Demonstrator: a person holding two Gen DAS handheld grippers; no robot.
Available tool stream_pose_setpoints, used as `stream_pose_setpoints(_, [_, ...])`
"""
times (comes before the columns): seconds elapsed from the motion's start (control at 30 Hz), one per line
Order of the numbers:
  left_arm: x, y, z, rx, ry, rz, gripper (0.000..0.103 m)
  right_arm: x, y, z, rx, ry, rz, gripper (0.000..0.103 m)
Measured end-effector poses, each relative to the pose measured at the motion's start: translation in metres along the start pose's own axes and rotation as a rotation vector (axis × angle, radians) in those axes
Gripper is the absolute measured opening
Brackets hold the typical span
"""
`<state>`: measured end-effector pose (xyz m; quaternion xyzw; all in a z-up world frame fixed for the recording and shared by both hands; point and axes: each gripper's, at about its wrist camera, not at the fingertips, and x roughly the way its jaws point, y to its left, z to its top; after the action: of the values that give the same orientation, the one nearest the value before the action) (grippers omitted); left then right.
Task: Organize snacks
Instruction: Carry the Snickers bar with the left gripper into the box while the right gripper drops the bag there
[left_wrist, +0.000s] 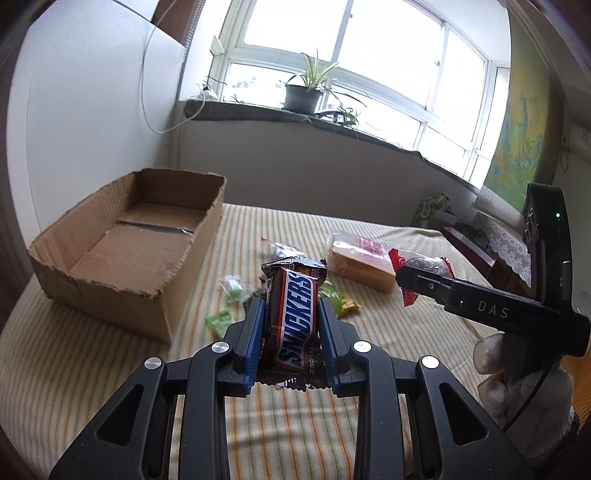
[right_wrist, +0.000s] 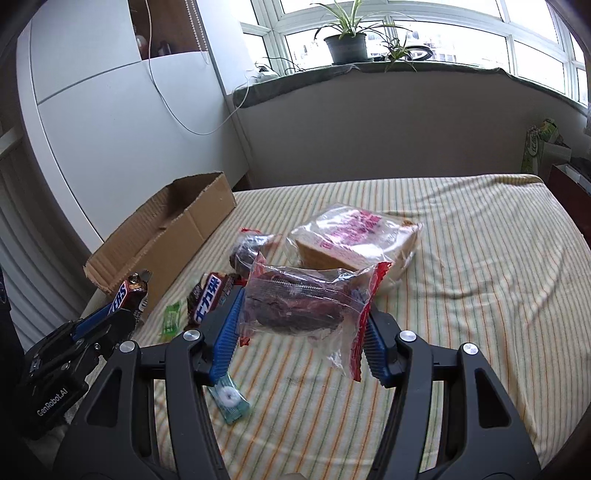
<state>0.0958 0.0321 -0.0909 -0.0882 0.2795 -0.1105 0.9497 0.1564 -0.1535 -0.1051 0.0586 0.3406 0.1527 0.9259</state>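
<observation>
The bed, under its striped sheet, fills the lower half of both views. My box sits in the left middle of the left view, open-topped, its floor bare; in the right view it lies at centre left against the white wardrobe. A bread bag rests on the sheet at the centre of the right view, just above my right gripper. Beside it to the left lies a dark bun in clear wrap.

My right gripper is clamped on a clear packet with red ends, dark cake inside, held off the sheet at lower centre. My left gripper is closed on a Snickers standing upright between the blue pads, lower centre of the left view, right of the box. A second bar lies left of my right gripper. Small green sweets are scattered near it, and a blue mint lies below.
</observation>
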Motion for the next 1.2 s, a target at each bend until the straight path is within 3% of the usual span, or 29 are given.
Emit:
stream_pose_setpoints(0.23, [-0.008,0.035,0.034,-0.086,-0.090,0.045,0.027,0.013,0.038,0.035,-0.046,-0.046,0.062,0.061])
stream_pose_setpoints(0.47, [-0.009,0.066,0.056,-0.084,-0.137,0.130,0.027,0.043,0.086,0.070,-0.110,-0.049,0.136,0.061])
stream_pose_setpoints(0.8, [0.009,0.118,0.062,-0.146,-0.095,0.224,0.027,0.112,0.162,0.085,-0.196,0.034,0.208,0.061])
stream_pose_setpoints(1.03, [0.020,0.139,0.053,-0.193,-0.046,0.236,0.027,0.147,0.172,0.073,-0.194,0.114,0.218,0.062])
stream_pose_setpoints(1.1, [0.018,0.139,0.049,-0.188,-0.034,0.240,0.027,0.150,0.175,0.070,-0.199,0.116,0.221,0.067])
stream_pose_setpoints(1.17, [0.017,0.141,0.047,-0.197,-0.034,0.249,0.027,0.147,0.175,0.068,-0.198,0.115,0.221,0.085])
stream_pose_setpoints(1.2, [0.017,0.142,0.047,-0.205,-0.030,0.251,0.028,0.146,0.176,0.066,-0.200,0.111,0.221,0.087])
